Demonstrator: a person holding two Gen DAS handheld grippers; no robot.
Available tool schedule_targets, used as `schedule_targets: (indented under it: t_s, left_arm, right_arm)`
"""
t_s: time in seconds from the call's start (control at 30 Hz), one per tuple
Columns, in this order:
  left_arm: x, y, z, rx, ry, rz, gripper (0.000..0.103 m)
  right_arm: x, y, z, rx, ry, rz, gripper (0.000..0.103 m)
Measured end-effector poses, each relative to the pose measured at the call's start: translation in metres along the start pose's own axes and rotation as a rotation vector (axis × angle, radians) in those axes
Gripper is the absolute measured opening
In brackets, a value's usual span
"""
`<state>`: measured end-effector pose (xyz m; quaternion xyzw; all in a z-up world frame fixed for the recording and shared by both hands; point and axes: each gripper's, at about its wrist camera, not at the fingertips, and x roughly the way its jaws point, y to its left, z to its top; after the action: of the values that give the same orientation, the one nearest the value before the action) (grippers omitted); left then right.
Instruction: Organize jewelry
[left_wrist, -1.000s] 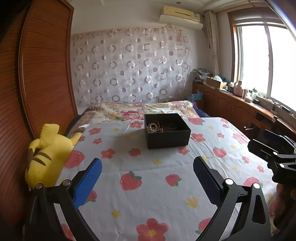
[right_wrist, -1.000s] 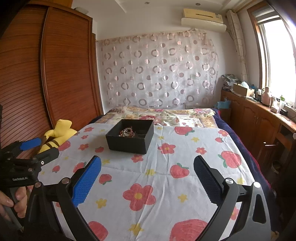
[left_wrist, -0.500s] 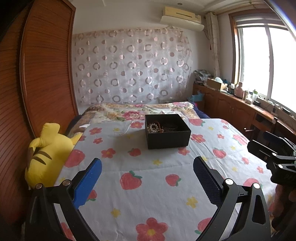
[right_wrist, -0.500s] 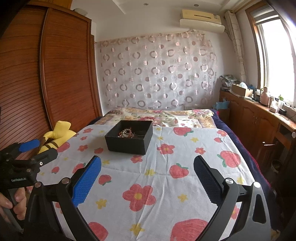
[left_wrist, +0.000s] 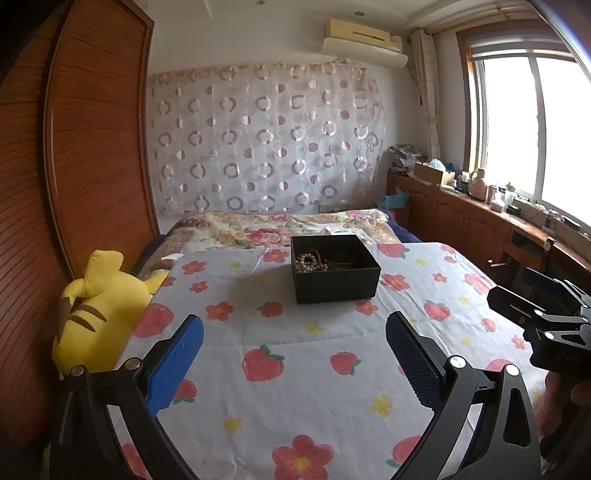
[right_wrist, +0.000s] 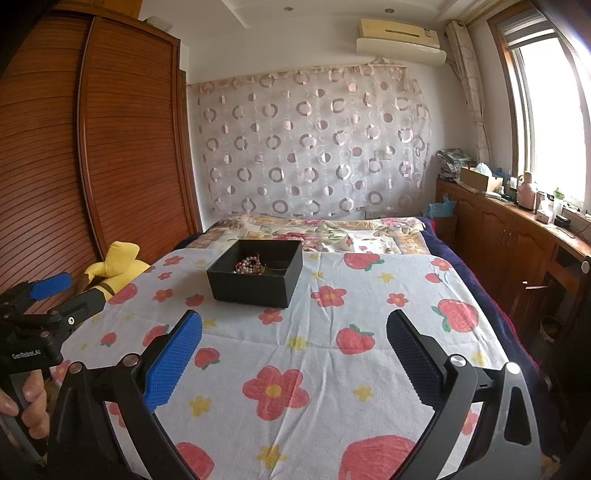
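Presently, item one: black box (left_wrist: 335, 271), open-topped, standing on the strawberry-and-flower bedspread (left_wrist: 295, 343) toward the far half of the bed; contents, a pearl-coloured bead string (left_wrist: 308, 261) heaped at the box's left inner side, with darker reddish pieces beside it, too small to identify

Item two: left gripper (left_wrist: 293, 334), fingers spread wide, nothing between them, held low over the near end of the bedspread; the box lies straight ahead and a little right of its centre line, well apart from the tips

Item three: right gripper (right_wrist: 293, 332), fingers likewise spread wide and empty; from here the box (right_wrist: 255, 272) sits ahead and to the left, turned corner-on, beads (right_wrist: 249, 265) visible near its middle

Relation governing the next reach: the box's long side runs across the left gripper's line of approach, and the beads lie on the left gripper's side of the box; by judgement the left is the better placed to go in, though neither is near

Item four: yellow plush toy (left_wrist: 98, 306) at the bed's left edge against the wooden wardrobe (left_wrist: 92, 147), clear of any approach path
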<state>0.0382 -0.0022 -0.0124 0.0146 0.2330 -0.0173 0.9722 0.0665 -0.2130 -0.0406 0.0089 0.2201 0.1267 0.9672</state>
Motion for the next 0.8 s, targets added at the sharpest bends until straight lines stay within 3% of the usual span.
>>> schedule_targets:
  t_s: [0.8]
  left_arm:
    - [0.0,0.0009,0.0012,0.004,-0.003,0.002,0.095]
  right_arm:
    - [0.0003,-0.0007,-0.0012,0.001,0.0,0.0,0.101]
